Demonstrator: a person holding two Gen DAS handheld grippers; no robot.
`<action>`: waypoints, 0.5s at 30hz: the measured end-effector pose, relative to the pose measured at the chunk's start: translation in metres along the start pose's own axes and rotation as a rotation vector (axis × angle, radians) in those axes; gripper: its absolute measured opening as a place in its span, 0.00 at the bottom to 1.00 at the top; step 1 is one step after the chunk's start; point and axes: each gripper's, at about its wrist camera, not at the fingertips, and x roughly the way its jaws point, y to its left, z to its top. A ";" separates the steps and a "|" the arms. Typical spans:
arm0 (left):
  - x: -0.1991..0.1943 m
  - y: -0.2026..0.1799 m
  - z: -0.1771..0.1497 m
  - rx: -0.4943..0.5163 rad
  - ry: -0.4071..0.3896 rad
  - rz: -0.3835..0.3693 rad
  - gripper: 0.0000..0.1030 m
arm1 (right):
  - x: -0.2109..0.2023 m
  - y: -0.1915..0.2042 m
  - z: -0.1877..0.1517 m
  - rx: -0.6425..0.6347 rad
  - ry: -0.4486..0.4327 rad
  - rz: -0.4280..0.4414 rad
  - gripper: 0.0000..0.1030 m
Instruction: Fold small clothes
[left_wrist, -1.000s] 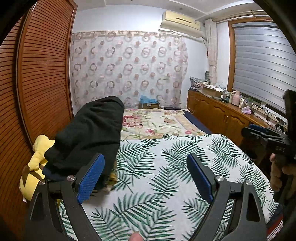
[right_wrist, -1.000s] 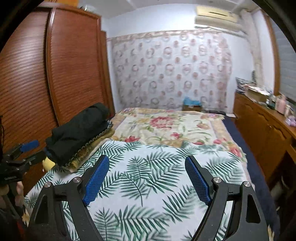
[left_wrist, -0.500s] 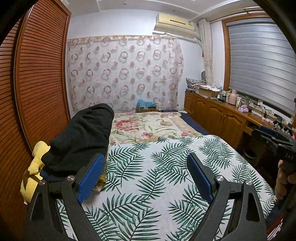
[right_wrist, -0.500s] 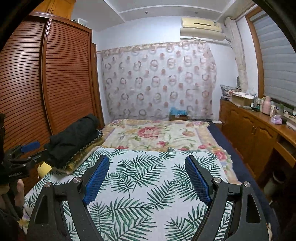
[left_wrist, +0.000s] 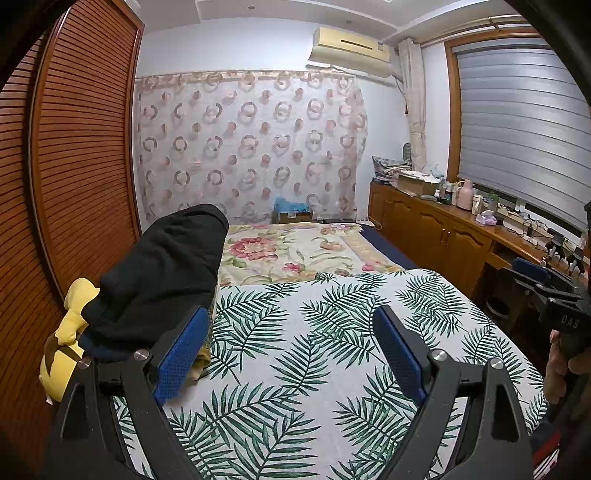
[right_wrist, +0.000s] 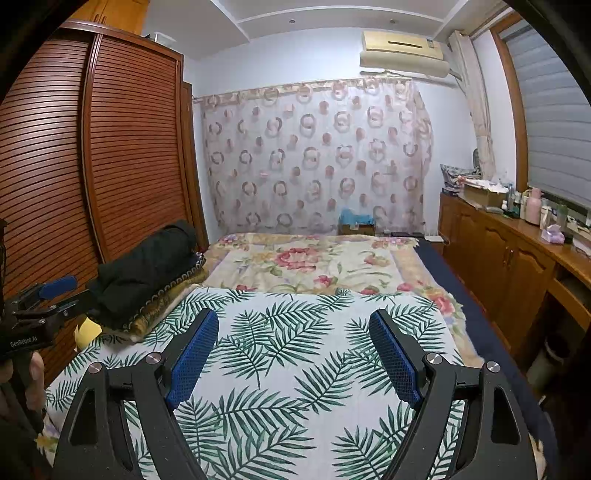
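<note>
- Far left: brown slatted wooden wardrobe doors (left_wrist: 74, 177) run along the bed's left side; same doors in the right wrist view (right_wrist: 122, 155).
- Yellow soft toy w/ brown patch (left_wrist: 70, 332) lies at the bed's left edge, against the wardrobe, partly under the dark pile.
- Rolled black cloth bundle (left_wrist: 166, 273) sits on folded olive/gold patterned blankets (right_wrist: 162, 299), left side of bed. Whether it is the small clothes to fold – can't tell; no other garment lies on the spread.
- Left gripper (left_wrist: 291, 343): black frame, blue ribbed pads, jaws wide apart, nothing between them; hovers over the white bedspread w/ green palm-leaf print (left_wrist: 314, 350). Its left pad overlaps the bundle's near end in the view; contact unclear.
- Right gripper (right_wrist: 293, 343): same build, jaws wide apart & empty, above the palm-leaf spread, centre of bed.
- Beyond the spread: cream floral blanket w/ pink roses (right_wrist: 314, 258) covers the far half of the bed.
- Back wall: sheer curtain w/ ring pattern (left_wrist: 251, 144); beige wall air-con unit (left_wrist: 351, 48) above its right end.
- Right: long wooden cabinet (left_wrist: 436, 229) under a grey window blind (left_wrist: 517, 125), its top cluttered w/ bottles, boxes.
- Far right edge of left wrist view: the person's hand (left_wrist: 561, 365) grips the other gripper's handle.
</note>
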 end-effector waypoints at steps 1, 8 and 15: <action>0.000 0.000 0.000 0.000 0.000 0.000 0.88 | 0.000 0.001 -0.001 -0.001 0.000 0.000 0.83; 0.000 0.000 -0.001 0.002 -0.001 0.001 0.88 | 0.000 -0.001 -0.001 -0.002 0.000 0.000 0.83; 0.000 0.003 0.000 0.003 -0.003 0.005 0.88 | -0.002 -0.007 0.000 -0.006 -0.002 0.002 0.83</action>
